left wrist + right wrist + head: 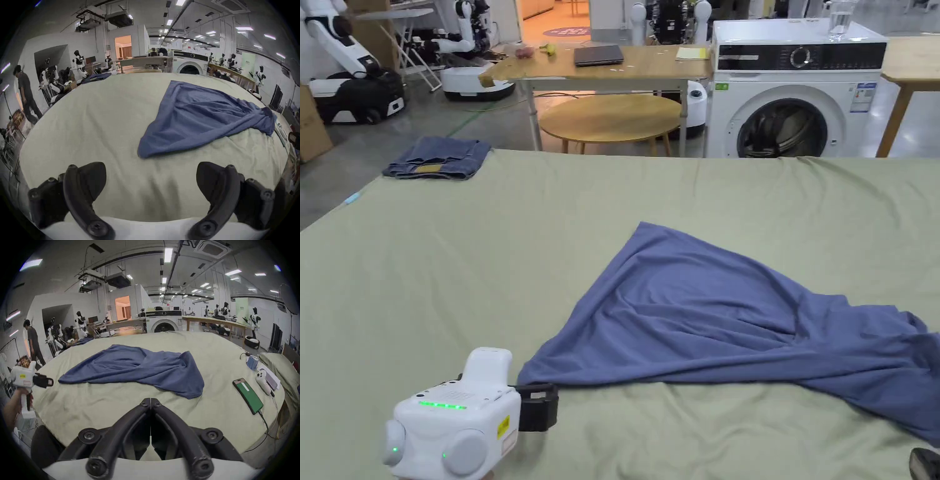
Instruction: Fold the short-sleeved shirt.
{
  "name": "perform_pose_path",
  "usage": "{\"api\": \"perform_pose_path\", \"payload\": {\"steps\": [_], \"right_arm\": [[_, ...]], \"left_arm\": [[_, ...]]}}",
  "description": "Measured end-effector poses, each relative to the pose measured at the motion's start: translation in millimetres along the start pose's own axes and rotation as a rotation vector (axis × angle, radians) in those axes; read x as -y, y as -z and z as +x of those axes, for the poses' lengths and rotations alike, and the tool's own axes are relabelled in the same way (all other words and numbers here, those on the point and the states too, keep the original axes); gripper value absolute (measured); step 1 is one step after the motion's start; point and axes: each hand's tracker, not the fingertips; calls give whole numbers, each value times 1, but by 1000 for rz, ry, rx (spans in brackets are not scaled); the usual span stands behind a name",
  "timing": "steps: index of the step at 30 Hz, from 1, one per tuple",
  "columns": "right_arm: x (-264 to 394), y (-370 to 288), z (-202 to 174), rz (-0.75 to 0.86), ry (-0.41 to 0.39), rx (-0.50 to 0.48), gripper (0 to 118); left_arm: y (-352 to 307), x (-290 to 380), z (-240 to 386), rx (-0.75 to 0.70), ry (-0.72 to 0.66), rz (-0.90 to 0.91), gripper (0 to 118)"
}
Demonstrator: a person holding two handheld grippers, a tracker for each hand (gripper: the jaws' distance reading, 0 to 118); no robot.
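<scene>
A blue short-sleeved shirt [706, 319] lies bunched in a rough triangle on the green-sheeted table [487, 269], with one corner pointing near-left and the crumpled bulk running off to the right. My left gripper [539, 406] hovers just short of that near-left corner. In the left gripper view its jaws [151, 167] stand wide open with only bare sheet between them, and the shirt's corner [143, 154] lies just ahead. My right gripper [151, 400] is shut with nothing in it, held at the near edge a little short of the shirt's rumpled end [191, 386].
A folded blue garment [437, 158] lies at the table's far left corner. A phone [247, 396] on a cable and a white controller [263, 382] lie along the right edge. Beyond the table stand a washing machine [794, 87] and wooden tables; a person [33, 340] walks at far left.
</scene>
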Motion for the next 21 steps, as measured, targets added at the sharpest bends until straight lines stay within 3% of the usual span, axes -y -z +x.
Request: {"api": "perform_pose_path", "payload": {"steps": [3,5,8,11,14,17,18,20,21], "right_arm": [[-1,8,9,-18,0,26,0],[-5,12,16,-25,2,46,0],[-11,16,29,-33,9,78,0],[-19,23,44,-32,24,106,0],[-37,37,59,-12,6,143,0],[-63,67,74,-3,-21,174,1],[-72,81,79,-14,-28,183,29],[-85,113,84,-63,-62,200,102],[-89,123,85,-41,-74,197,117]], "left_arm": [[35,-15,-3,6,9,-47,111],[55,-19,-2,18,31,-79,103],[70,-22,1,28,71,-108,41],[48,-38,22,51,85,-119,15],[30,-49,30,36,103,-100,1],[20,-52,38,32,118,-87,1],[21,-56,36,31,126,-91,1],[20,-55,40,28,127,-99,1],[19,-54,42,30,125,-100,1]]}}
